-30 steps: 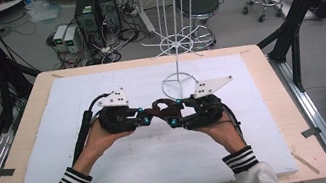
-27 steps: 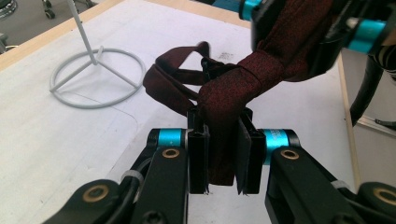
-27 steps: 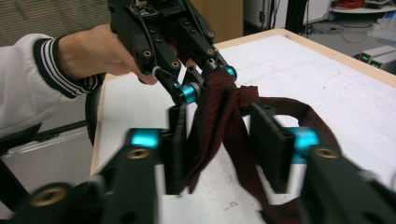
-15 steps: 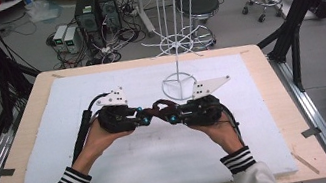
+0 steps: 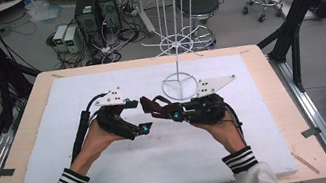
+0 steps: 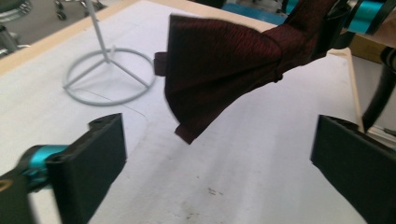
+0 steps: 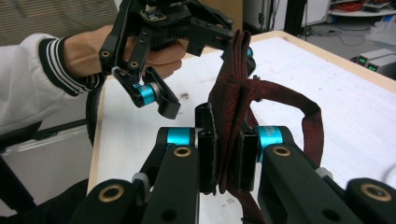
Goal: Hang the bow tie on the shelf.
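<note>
Over the white foam sheet (image 5: 165, 172) that covers the wooden table (image 5: 271, 82), the person holds the two tools facing each other. The right hand-held gripper (image 7: 227, 158) is clenched on a dark red woven fabric bow tie (image 7: 233, 93): in the right gripper view its two pads press the folded middle of the cloth from both sides, one wing stands upright above them, and a strap of the same cloth (image 7: 308, 116) loops off to one side. The bow tie hangs clear of the sheet, between the two tools, just in front of the ring base of the white wire display stand (image 5: 179, 86).

The left hand-held gripper (image 6: 215, 154) has just let go: its jaws have swung wide, and in its own view the wing of the bow tie (image 6: 219, 70) hangs beyond and above them, touching neither pad. From the high view, the left gripper (image 5: 137, 116) seems just beside the tip of the wing, though the dark shapes blur together there.
</note>
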Tool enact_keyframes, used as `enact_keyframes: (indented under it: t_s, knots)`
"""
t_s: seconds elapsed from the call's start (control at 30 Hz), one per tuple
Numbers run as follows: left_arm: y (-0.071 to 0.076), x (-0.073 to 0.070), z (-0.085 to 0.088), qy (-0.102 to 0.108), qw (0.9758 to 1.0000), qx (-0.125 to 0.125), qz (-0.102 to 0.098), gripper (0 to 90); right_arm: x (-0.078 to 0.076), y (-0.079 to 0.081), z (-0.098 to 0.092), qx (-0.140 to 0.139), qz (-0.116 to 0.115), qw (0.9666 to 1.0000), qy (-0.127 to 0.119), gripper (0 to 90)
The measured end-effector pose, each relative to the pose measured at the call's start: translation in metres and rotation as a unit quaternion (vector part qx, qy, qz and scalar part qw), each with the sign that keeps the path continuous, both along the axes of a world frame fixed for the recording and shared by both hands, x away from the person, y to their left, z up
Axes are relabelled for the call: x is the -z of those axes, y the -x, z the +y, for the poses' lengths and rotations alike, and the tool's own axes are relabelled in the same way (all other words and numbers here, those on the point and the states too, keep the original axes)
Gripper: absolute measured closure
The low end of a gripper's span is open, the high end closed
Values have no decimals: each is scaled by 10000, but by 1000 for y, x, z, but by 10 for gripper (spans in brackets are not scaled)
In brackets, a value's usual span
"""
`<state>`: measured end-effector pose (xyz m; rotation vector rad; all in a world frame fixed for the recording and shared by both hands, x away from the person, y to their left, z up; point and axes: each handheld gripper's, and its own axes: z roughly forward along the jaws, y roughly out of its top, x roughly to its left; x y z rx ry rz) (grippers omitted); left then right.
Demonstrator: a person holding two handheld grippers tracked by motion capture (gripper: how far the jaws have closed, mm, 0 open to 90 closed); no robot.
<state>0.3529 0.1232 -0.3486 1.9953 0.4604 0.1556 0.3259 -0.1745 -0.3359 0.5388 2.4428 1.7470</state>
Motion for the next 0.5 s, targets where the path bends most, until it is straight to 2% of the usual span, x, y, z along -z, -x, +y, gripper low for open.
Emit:
enact_keyframes:
  t_s: [0.07, 0.23, 0.27, 0.37, 0.43, 0.5]
  knots:
    - [0, 1, 2, 63, 10000, -32, 0, 17, -1, 0, -3, 45, -4, 10000, -38, 836]
    - [3, 4, 9, 28, 9999, -94, -113, 17, -4, 1, -9, 144, -55, 9997, -171, 836]
    - [4, 5, 10, 99, 9998, -115, -100, 17, -4, 2, -10, 151, -64, 9997, -184, 836]
    - [6, 6, 16, 42, 9997, -176, -166, 17, -6, 2, -13, 189, -154, 9994, -256, 836]
    - [9, 8, 21, 189, 9993, -223, -229, 17, -7, 3, -14, 230, -186, 9992, -277, 836]
    - [11, 9, 28, 236, 9989, -286, -298, 17, -8, 4, -16, 264, -227, 9989, -322, 836]
